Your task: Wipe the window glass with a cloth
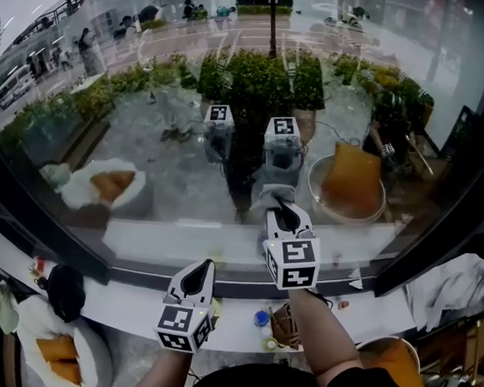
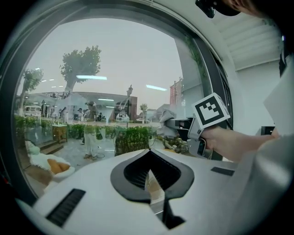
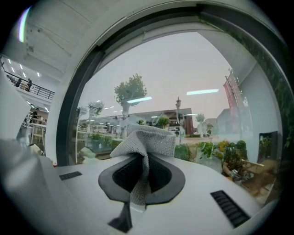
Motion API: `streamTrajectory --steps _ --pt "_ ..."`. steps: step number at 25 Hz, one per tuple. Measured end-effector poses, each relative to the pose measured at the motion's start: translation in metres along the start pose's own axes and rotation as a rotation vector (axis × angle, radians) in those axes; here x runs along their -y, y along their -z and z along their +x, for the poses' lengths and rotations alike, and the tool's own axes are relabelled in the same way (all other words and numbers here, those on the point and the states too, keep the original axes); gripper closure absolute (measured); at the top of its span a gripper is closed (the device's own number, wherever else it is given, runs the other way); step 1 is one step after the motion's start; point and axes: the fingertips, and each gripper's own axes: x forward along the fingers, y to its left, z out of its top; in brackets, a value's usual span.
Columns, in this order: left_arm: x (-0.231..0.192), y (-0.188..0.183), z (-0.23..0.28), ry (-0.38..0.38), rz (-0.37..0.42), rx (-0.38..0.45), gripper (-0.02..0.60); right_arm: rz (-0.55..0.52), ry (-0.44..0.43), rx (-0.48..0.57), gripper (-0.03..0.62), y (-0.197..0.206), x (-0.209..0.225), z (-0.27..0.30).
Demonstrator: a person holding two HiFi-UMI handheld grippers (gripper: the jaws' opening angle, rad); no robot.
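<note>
Left gripper [image 1: 204,266]: jaws pressed together, nothing between, held low before the white sill [image 1: 149,238]. Right gripper [image 1: 279,206]: higher, farther forward, jaws pinching a grey cloth [image 3: 146,140]. Cloth bunched above jaw tips, close against window glass [image 1: 178,168]; contact unclear. Beyond glass: shrubs [image 1: 261,75].

Cloth [image 3: 148,137] base hidden within right claw [image 3: 138,176]
</note>
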Motion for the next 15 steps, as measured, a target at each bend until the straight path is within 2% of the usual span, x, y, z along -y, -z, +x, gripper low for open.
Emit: streamTrajectory --steps 15 --pt "0.095 -0.010 0.060 0.145 0.027 0.000 0.574 -0.005 0.109 -0.018 0.554 0.009 0.109 -0.050"
